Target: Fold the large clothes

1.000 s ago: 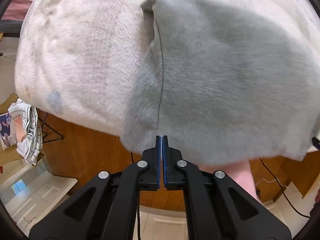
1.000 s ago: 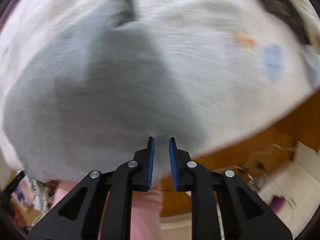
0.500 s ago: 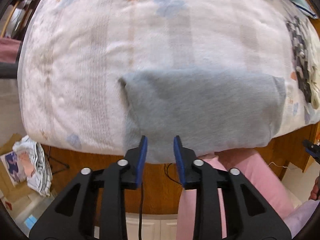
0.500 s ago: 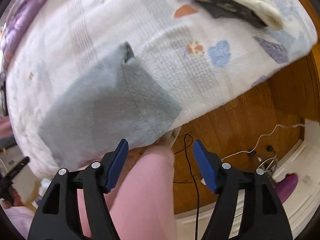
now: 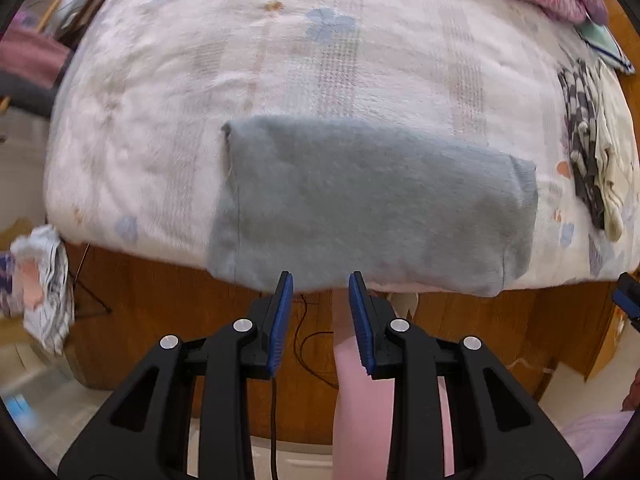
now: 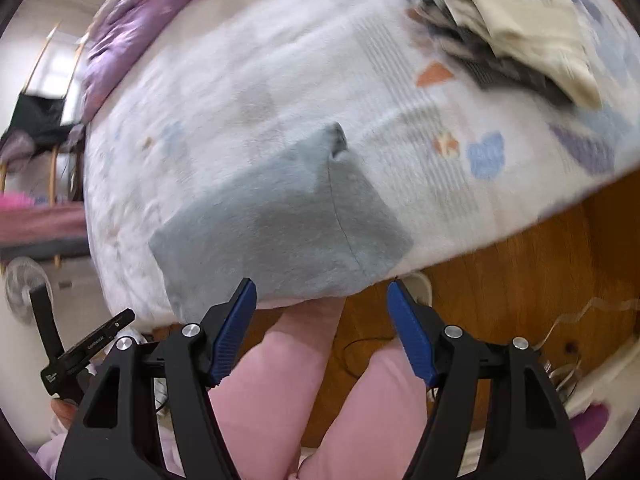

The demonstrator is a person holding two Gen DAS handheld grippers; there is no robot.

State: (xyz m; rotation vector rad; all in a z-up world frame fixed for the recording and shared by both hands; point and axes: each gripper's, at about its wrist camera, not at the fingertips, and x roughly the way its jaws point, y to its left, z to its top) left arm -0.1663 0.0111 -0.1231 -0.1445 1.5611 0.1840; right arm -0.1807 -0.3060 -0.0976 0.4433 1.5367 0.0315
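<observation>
Grey garment [image 5: 372,204]: folded into a broad rectangle, lying flat on the bed at its near edge, with its lower hem reaching just over the side; a seam runs down near its left end in the left wrist view.
Grey garment, right view [image 6: 280,220]: same folded piece seen at a slant, a small bunched corner sticking up at its far end, a seam line running down its right part.
Bed [image 5: 160,128]: covered by a pale fleecy blanket with faint blue and orange motifs; its side drops to a wooden floor [image 5: 160,320].
Left hand-held gripper [image 5: 322,288]: held above the floor just off the bed's edge, blue pads parted by a modest gap, nothing between them, not touching the garment.
Right hand-held gripper [image 6: 322,292]: jaws standing wide apart, empty, hanging near the garment's near edge without contact.
Person: pink-clad legs [image 6: 280,380] show below and between the fingers in both views.
Other clothes [image 5: 592,160]: a dark patterned piece and a cream one heaped on the bed to the right of the grey garment, well apart from it.
Pink and purple bedding [image 6: 132,24]: bunched at the far end of the bed.
Floor clutter: a crumpled patterned cloth [image 5: 44,288] to the left, black cables [image 5: 312,344] under the bed's edge.
Fan [image 6: 24,292]: white, at the left border of the right wrist view.
</observation>
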